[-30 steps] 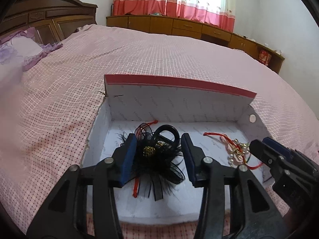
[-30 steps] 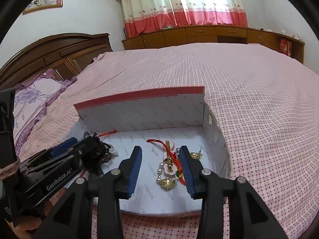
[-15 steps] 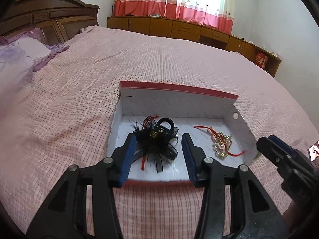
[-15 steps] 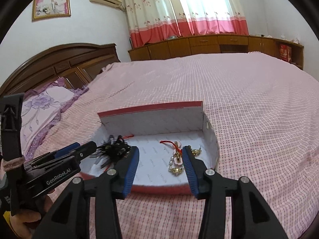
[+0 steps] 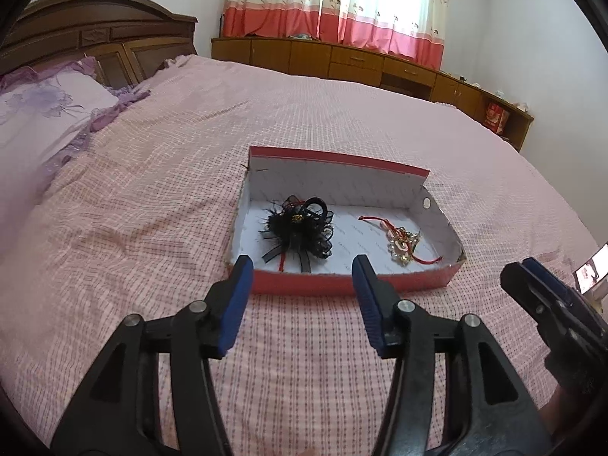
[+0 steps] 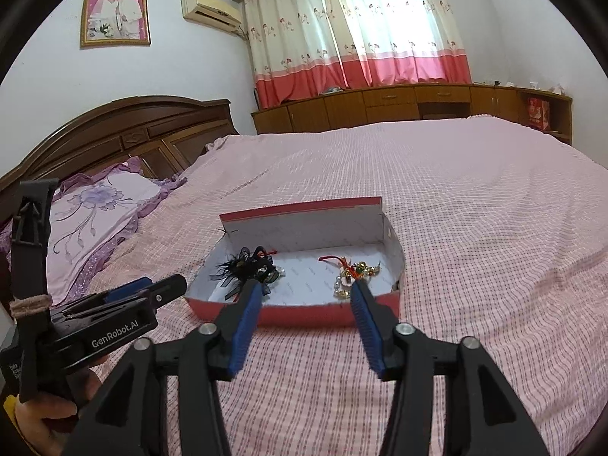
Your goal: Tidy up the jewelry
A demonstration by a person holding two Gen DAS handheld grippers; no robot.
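Observation:
A red box with a white inside (image 5: 342,285) (image 6: 304,313) lies open on the pink bed. In it, a black feathered hair clip (image 5: 300,230) (image 6: 247,268) lies at the left. A red-cord pendant with gold beads and pearls (image 5: 401,241) (image 6: 351,271) lies at the right. My left gripper (image 5: 302,269) is open and empty, above the bed just in front of the box. My right gripper (image 6: 306,290) is open and empty, also in front of the box. Each gripper shows at the edge of the other's view.
The pink checked bedspread (image 5: 304,361) spreads all around the box. A purple flowered pillow (image 6: 95,209) and wooden headboard (image 6: 133,133) are at the left. Low wooden cabinets (image 6: 399,108) and curtains stand along the far wall. A phone screen (image 5: 591,271) shows at the right edge.
Both grippers have pulled back and up from inside the box to in front of it. They stay open. The hair clip and pendant remain in the box.

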